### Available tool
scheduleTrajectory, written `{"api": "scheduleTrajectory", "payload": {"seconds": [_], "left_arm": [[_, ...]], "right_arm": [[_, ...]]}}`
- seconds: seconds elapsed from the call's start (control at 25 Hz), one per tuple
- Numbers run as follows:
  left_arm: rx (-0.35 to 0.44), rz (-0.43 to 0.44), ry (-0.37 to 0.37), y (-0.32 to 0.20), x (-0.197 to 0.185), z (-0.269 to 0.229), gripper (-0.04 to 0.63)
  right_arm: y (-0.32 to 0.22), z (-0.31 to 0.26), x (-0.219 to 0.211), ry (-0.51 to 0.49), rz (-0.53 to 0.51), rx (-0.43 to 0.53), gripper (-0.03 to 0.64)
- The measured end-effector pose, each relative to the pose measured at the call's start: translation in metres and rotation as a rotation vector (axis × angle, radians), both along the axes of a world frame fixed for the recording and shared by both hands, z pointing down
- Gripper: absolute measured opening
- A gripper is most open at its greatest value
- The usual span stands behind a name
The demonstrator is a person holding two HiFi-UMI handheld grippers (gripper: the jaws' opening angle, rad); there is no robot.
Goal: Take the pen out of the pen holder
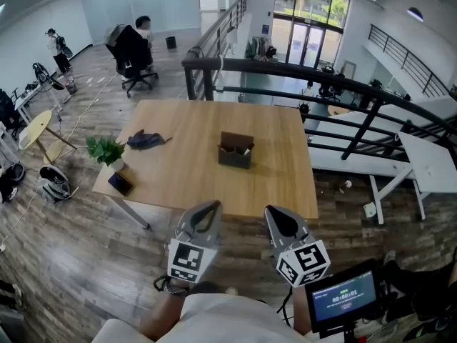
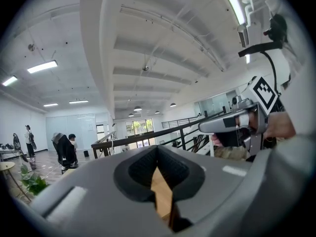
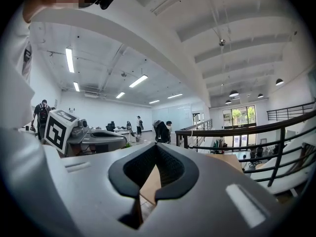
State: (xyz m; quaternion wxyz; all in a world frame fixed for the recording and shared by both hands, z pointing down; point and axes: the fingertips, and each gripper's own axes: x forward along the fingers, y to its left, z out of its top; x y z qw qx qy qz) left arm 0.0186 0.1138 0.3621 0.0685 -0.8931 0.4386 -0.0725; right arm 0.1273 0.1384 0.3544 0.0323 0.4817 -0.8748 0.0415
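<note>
Head cam: high, looking steeply down on the table (image 1: pixel 193 145), with left gripper (image 1: pixel 212 206) and right gripper (image 1: pixel 272 210) at the near edge. Gripper cams: low, close behind their own jaws, tilted up, facing far. Both share the far railing (image 2: pixel 181 127) (image 3: pixel 223 128).

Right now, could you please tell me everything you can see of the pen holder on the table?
The pen holder is a small dark box, seemingly rectangular and open at the top. It stands upright on the wooden table, near its middle, and touches nothing else. A few thin sticks poke up inside it, one of them pale; they are too small to identify for sure.
</note>
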Motion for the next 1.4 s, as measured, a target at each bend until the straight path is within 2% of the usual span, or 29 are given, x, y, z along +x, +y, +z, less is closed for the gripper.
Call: {"api": "scheduleTrajectory", "payload": {"seconds": [0.32,0.56,0.88,1.4], "left_arm": [[0.003,0.003,-0.005,-0.001,0.010,0.000,-0.002],[0.000,0.007,-0.012,-0.002,0.011,0.002,-0.002],[-0.005,0.013,-0.004,-0.011,0.008,0.006,-0.002],[-0.007,0.021,0.018,-0.059,0.011,0.009,-0.002]], "right_arm": [[0.000,0.000,0.018,-0.005,0.019,0.015,0.002],[-0.007,0.007,0.008,-0.021,-0.030,-0.034,0.002],[-0.011,0.009,0.003,-0.036,-0.040,-0.026,0.002],[-0.056,0.008,0.008,0.027,-0.012,0.011,0.003]]}}
